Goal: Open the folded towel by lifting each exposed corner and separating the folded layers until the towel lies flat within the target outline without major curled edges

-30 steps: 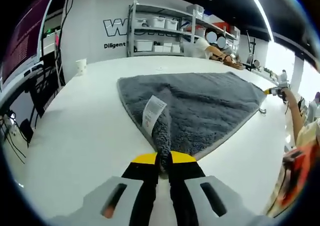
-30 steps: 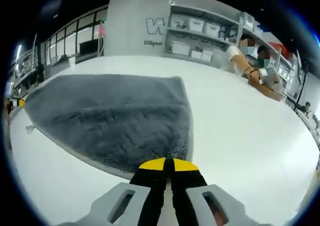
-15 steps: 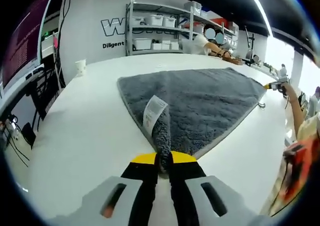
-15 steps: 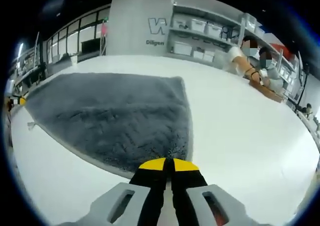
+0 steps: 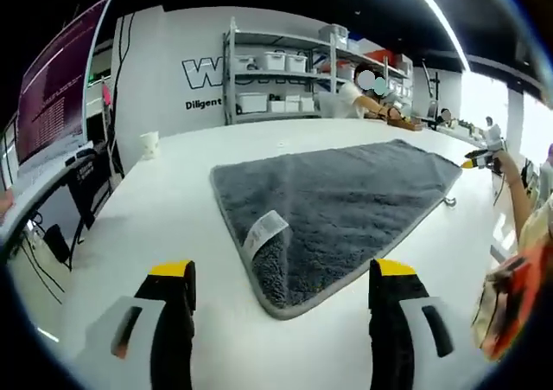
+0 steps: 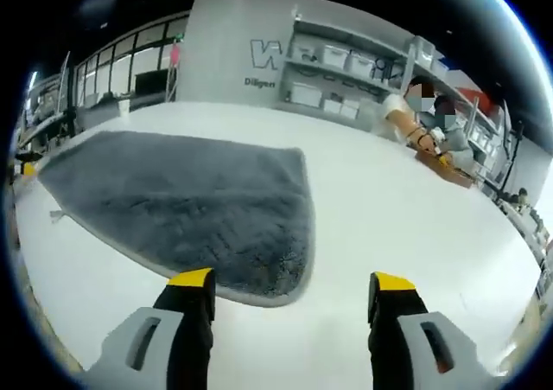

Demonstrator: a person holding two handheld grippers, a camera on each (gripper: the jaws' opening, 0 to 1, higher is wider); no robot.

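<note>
White table: paper cup near its far left edge. Beyond the table, metal shelving with white bins; a seated person leans on its far side. Monitor at left.

Bare white table lies open around the towel; a paper cup stands well apart.

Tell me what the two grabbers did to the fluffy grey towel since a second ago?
Both let go. The left gripper and the right gripper each pinched a corner of the fluffy grey towel a second ago; now their jaws stand wide open and the corners lie on the white table. The towel stayed spread out, its white label still showing.
</note>
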